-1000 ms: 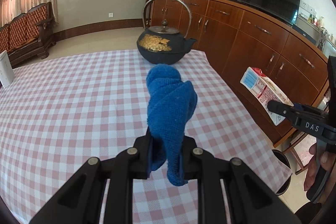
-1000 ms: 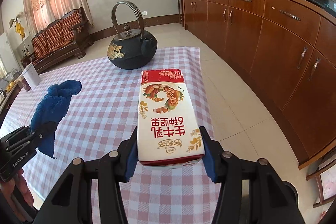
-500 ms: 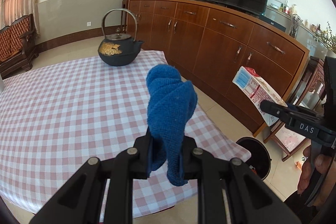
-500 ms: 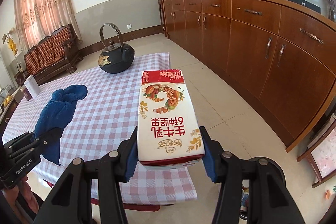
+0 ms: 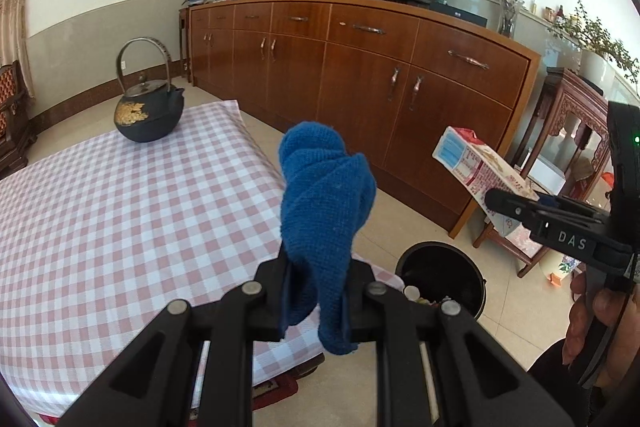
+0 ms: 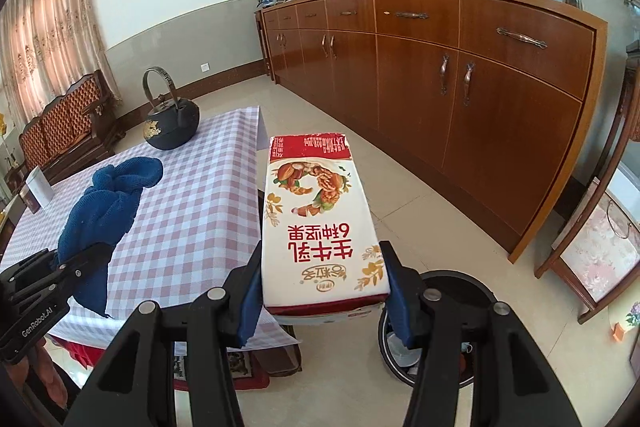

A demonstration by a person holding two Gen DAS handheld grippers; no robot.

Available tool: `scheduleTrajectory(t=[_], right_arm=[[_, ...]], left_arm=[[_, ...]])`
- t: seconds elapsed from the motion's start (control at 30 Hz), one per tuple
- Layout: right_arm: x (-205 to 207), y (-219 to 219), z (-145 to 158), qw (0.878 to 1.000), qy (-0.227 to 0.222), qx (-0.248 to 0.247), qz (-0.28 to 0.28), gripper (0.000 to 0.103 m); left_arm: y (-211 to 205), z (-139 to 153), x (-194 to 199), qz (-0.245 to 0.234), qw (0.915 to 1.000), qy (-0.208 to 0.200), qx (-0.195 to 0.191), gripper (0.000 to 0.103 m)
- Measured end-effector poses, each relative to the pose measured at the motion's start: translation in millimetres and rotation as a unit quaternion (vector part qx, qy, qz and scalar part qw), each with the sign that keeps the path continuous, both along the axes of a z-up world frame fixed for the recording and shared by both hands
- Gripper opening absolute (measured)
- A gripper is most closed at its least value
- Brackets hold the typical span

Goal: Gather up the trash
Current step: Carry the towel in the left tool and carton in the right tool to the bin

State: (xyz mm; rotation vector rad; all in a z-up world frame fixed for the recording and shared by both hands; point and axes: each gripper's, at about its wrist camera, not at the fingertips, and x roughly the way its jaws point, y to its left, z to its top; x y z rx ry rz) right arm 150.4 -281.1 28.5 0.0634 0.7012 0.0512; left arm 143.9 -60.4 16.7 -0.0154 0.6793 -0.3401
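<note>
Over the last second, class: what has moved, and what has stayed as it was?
Both grippers have swung off the checked table toward the black bin on the floor, which has come into view beside the table's corner. Nothing was grasped or released: the left gripper stays shut on the blue cloth, the right gripper on the milk carton. The teapot stays on the table.

The room is evenly lit by daylight, filtered through curtains (image 6: 52, 39) at the left. Soft sheen is seen on the wooden cabinets (image 6: 460, 95) and floor tiles (image 6: 420, 195). Straight lines are bowed by fisheye distortion, and the corners are cut off by black vignetting. Little blur is noticed.
</note>
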Motion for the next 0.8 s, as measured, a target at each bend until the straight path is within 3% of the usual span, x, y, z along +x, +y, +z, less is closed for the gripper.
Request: scheduleTrajectory(t=[0.53,0.8], right_arm=[[-51,-105,-12,0.996,0.009,-0.007,-0.092,0.055],[-65,-147,-33,0.991,0.034,-0.006,-0.126,0.055]], left_arm=[[-108,-18,-4,-0.119,0.9926,0.02,0.011,0.02],[-149,-46,1,-0.154,0.9867,0.048,0.019,0.02]])
